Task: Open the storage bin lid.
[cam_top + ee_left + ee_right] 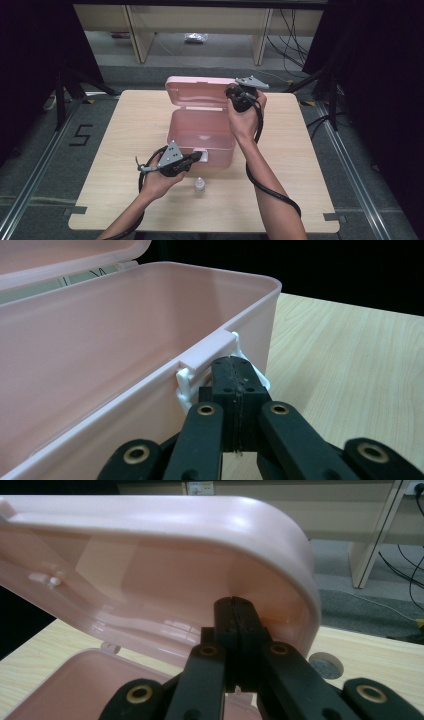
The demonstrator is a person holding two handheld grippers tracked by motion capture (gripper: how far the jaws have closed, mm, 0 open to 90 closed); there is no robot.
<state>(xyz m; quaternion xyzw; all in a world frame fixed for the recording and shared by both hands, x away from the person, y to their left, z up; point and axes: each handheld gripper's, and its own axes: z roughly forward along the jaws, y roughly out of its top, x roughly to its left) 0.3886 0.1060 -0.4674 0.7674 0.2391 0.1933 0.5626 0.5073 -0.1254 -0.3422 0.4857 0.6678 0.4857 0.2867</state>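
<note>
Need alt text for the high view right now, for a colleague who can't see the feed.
A pink box stands open on a wooden table, lid up. The shut right gripper is at the lid's edge, the shut left gripper at the front latch. A small bottle stands nearby.

The left gripper [196,157] sits at the near front wall of the pink box [200,137], its jaws pressed together, pointing at the box from the left. The left hand [162,177] holds it low. The right gripper [235,91], jaws also together, is raised at the box's far right corner, held by the right hand [243,117].
</note>
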